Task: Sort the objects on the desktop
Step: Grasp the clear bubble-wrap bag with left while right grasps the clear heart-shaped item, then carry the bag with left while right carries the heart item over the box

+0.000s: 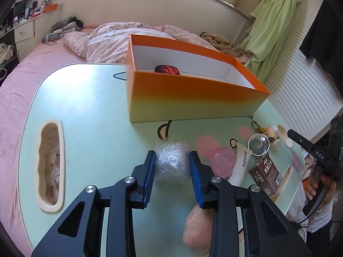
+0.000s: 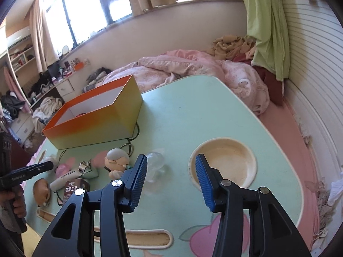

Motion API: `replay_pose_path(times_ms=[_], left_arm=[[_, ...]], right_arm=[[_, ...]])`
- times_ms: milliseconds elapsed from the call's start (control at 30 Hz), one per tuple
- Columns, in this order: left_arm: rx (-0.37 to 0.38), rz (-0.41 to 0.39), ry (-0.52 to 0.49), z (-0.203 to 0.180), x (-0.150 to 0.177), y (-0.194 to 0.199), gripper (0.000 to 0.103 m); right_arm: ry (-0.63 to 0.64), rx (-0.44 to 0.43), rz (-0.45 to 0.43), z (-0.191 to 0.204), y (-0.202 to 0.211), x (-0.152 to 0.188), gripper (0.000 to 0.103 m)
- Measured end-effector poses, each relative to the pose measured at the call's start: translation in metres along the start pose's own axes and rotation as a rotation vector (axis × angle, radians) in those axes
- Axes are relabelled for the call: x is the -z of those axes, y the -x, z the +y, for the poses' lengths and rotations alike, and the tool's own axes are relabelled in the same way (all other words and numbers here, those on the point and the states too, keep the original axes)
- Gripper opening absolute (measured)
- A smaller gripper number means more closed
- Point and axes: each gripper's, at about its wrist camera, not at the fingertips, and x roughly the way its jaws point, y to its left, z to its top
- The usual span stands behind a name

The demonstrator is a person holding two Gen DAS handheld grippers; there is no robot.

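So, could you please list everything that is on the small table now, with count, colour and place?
table: one, pale green, on the pink bed
box: one, orange fading to yellow, open, at the far side; something dark with a red mark inside
bubble-wrap ball: one, clear, between the left gripper's pads
pink translucent piece: one, beside the ball
cream tube: one, white
small carton: one, brown
doll keychain: one, beige
clear plastic piece: one, beside the doll
left gripper: black, blue pads, shut on the ball
right gripper: open, nothing between its pads
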Motion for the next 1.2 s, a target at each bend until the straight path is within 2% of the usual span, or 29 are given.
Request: replay_pose_path(times_ms=[267, 467, 500, 533, 567, 733, 867, 967, 1200], left_arm=[[0.000, -0.033, 0.012, 0.003, -0.001, 0.012, 0.033], [0.003, -0.043, 0.018, 0.005, -0.003, 0.017, 0.033], [0.004, -0.044, 0.020, 0.005, -0.003, 0.017, 0.033], [0.005, -0.046, 0.021, 0.005, -0.003, 0.017, 0.033], [0.005, -0.047, 0.020, 0.005, -0.003, 0.018, 0.033], [0.006, -0.054, 0.018, 0.003, -0.004, 0.020, 0.033], [0.003, -0.066, 0.019, 0.003, -0.005, 0.024, 0.033], [0.001, -0.079, 0.016, 0.002, -0.009, 0.028, 0.033], [0.002, -0.132, -0.022, -0.014, -0.030, 0.039, 0.033]], right_arm=[[0.056, -0.013, 0.043, 0.018, -0.022, -0.002, 0.046], [0.154, 0.049, 0.055, 0.034, -0.037, 0.005, 0.046], [0.177, 0.066, 0.055, 0.037, -0.039, 0.007, 0.044], [0.211, 0.091, 0.055, 0.042, -0.040, 0.009, 0.037], [0.230, 0.102, 0.050, 0.044, -0.040, 0.011, 0.037], [0.185, 0.099, 0.048, 0.036, -0.041, 0.009, 0.036], [0.114, 0.060, 0.048, 0.028, -0.036, 0.005, 0.036], [0.111, 0.064, 0.039, 0.029, -0.031, 0.002, 0.036], [0.144, 0.005, -0.015, 0.055, -0.019, -0.025, 0.036]])
